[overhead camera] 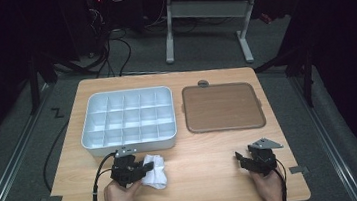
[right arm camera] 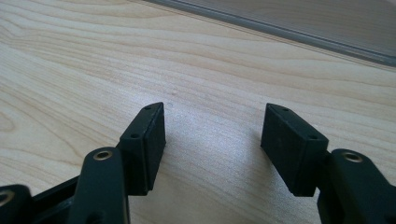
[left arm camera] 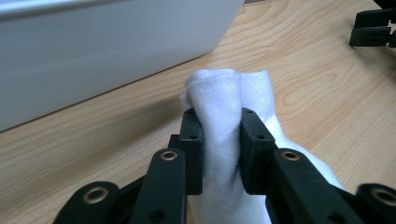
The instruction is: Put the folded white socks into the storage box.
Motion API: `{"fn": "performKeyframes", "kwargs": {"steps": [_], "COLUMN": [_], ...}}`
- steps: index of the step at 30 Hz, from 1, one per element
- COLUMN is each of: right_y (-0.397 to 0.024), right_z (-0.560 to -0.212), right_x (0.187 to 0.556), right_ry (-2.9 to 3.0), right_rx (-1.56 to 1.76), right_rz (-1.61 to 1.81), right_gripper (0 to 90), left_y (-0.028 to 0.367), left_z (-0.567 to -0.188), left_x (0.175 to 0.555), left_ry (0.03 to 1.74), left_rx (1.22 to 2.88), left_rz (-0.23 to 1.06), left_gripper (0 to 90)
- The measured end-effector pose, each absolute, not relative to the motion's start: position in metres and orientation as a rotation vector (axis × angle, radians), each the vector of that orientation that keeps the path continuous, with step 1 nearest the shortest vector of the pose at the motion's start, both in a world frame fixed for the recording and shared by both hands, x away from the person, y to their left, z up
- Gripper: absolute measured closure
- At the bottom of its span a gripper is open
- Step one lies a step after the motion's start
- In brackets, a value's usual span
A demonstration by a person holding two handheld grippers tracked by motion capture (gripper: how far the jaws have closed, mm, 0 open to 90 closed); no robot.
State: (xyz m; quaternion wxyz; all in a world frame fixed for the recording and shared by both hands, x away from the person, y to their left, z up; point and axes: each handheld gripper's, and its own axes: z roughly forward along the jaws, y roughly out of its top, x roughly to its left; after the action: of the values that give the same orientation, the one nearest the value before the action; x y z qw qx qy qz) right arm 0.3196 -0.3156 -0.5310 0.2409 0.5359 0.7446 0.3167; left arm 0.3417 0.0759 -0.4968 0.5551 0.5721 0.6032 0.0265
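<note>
Here, the left gripper [left arm camera: 218, 140] pinched a white cloth [left arm camera: 229, 98].
The right gripper [right arm camera: 212, 135] rested on the wooden table [overhead camera: 204, 173], jaws spread, beside the white compartment tray [overhead camera: 131, 144].

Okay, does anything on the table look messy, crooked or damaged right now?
Nothing stands out. The white cloth is bunched, but only because the left hand-held gripper pinches it. The compartment tray and brown lid sit square on the table, undamaged.
</note>
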Motion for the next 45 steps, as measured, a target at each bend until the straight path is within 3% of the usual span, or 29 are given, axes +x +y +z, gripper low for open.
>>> {"fn": "performKeyframes", "kwargs": {"steps": [45], "right_y": [-0.315], "right_z": [-0.531], "right_x": [0.32], "right_ry": [2.041], "right_rx": [1.463], "right_rz": [0.867], "right_gripper": [39.4], "left_y": [0.114], "left_z": [-0.455], "left_x": [0.342], "left_ry": [1.401], "left_rx": [1.275], "left_rz": [0.048], "left_gripper": [74.4]}}
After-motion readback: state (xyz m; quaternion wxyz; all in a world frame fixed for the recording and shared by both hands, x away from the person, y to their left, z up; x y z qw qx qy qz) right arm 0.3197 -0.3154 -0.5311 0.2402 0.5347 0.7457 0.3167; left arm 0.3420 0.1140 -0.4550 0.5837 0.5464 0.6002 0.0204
